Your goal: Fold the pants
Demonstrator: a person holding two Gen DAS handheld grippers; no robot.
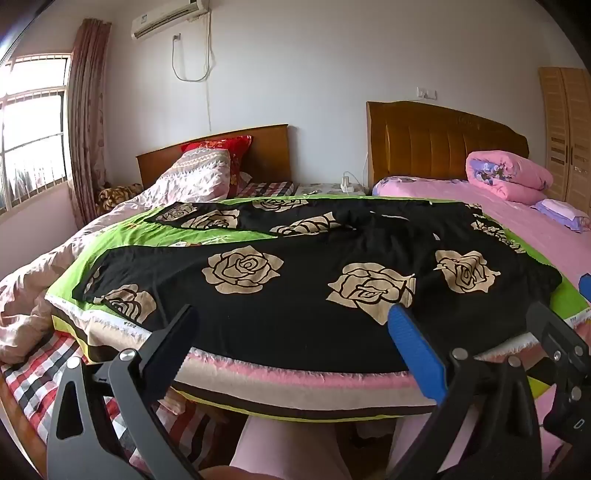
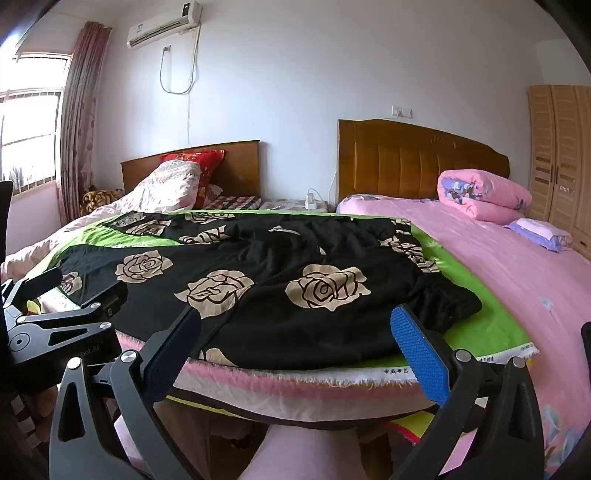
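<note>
Where the black linkage arms fan out at the bottom of each wrist view, both grippers stand with their jaws spread wide and nothing between them. The left gripper (image 1: 291, 317) carries a ribbed blue pad (image 1: 417, 350) on one finger and a dark serrated one on the other; the right gripper (image 2: 295, 319) is built the same, its blue pad (image 2: 421, 354) finely knurled. In the right wrist view the left gripper (image 2: 88, 291) also shows at the left edge, equally agape.

Just ahead of both sets of jaws, and partly between the fingertips in each view, the pants (image 1: 295, 288) lie spread flat: soft black knit printed with large beige roses outlined in black, the near leg running left, the second leg beyond it, the waist bunched in wrinkles toward the right. Their near hem hangs at the edge of a padded board covered by a lime-green quilted cloth (image 2: 480, 321) with a fuzzy pink fringe (image 2: 295, 373) below.

Farther off, to the right of the jaws, a smooth pink bedsheet (image 2: 517, 266) holds a rolled pink floral quilt (image 2: 484, 199) against a ribbed wooden headboard (image 2: 417, 162). To the left, a rumpled pale comforter (image 1: 184, 181) and a red pillow (image 1: 225, 147) lean on a plain wooden headboard (image 1: 266, 151). On the white wall hangs an air conditioner (image 1: 166, 16), with a mauve curtain (image 1: 88, 122) beside the window.
</note>
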